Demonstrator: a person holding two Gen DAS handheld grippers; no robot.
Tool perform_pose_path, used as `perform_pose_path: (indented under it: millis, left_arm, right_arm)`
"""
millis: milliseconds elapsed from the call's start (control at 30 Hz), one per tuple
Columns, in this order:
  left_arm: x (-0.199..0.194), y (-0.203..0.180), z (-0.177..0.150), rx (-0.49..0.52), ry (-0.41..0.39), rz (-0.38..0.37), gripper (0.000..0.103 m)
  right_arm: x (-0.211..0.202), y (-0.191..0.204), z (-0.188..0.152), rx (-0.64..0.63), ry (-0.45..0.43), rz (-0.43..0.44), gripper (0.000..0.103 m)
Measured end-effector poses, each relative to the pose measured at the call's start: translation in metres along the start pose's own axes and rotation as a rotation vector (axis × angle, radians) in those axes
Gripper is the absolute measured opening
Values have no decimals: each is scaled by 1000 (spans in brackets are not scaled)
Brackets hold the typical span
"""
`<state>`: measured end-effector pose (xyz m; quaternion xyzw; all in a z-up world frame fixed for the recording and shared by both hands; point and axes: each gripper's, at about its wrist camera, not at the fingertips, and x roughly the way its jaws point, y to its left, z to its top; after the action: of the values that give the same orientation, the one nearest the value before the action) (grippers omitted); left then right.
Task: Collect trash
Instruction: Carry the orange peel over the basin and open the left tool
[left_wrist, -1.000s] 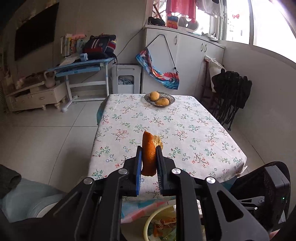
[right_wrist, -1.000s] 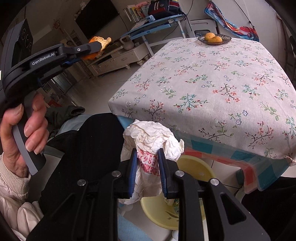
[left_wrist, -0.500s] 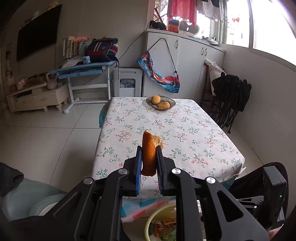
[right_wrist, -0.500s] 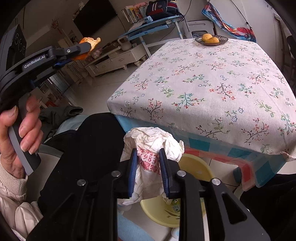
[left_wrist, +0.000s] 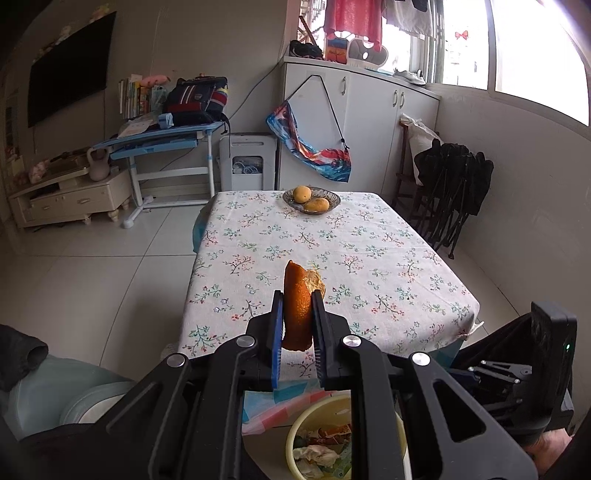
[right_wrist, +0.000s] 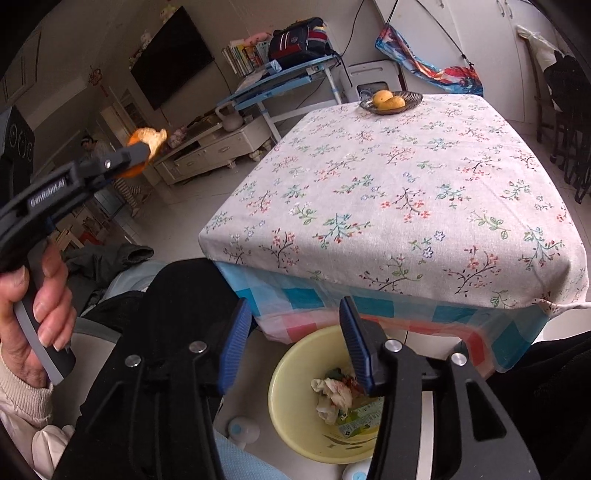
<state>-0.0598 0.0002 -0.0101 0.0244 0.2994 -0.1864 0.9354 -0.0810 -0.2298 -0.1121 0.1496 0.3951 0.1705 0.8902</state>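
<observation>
My left gripper (left_wrist: 297, 325) is shut on a piece of orange peel (left_wrist: 296, 306), held upright above the table's near edge; the same peel (right_wrist: 146, 142) shows at the upper left of the right wrist view. My right gripper (right_wrist: 293, 339) hangs over the yellow bin (right_wrist: 291, 373) on the floor, its jaws opening with nothing between them. The crumpled white paper (right_wrist: 332, 397) lies inside the bin among other scraps. In the left wrist view the bin (left_wrist: 306, 419) sits below the gripper, partly hidden.
The table with a flowered cloth (right_wrist: 406, 177) carries a dish with two yellow fruits (right_wrist: 389, 100) at its far end. A person's hand (right_wrist: 40, 295) grips the left tool. Dark folded chairs (left_wrist: 450, 184) lean on the right wall; a blue desk (left_wrist: 162, 142) stands far left.
The right gripper's jaws have spread and the crumpled paper has dropped from them into the yellow bin. The left gripper still holds the orange peel in about the same place.
</observation>
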Motion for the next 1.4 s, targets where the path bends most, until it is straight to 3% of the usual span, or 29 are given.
perform_pose_path:
  millis: [67,300,433,633,800,933,1000,1167,1300,1400]
  left_arm:
    - [1,-6,-7,21,22,-19,14]
    - [20,-39,-46,160,204,-140,14]
    - [31,-60,-71,248,316,-198,14]
    - [43,-75,-96,315,423,-221,17]
    - [41,-73,-94,319,407,-198,31]
    - [36,-71,-88,320,379,-176,33]
    - [32,-70,-84,325,349,-156,40]
    - [20,-63,-69,299,236,-82,58]
    - [8,-47,-54,225,129,5,75]
    - [-4,-34,-41,164,51,75,83]
  right_arm:
    - [-9,-4,2,22,-51,-9,59]
    - [-33,-22,4,127,-182,0,60]
    - [-40,-31,2,169,-211,5,61]
    - [-43,-31,0,179,-240,-2,65]
    - [-43,-32,0,178,-239,-6,66]
    - [-42,-30,-1,165,-238,-13,67]
    - [-43,-30,0,160,-244,-16,67]
    - [-46,-22,-1,116,-272,-52,71]
    - [-48,-12,0,54,-294,-93,72]
    - [-53,0,0,-3,-333,-131,78]
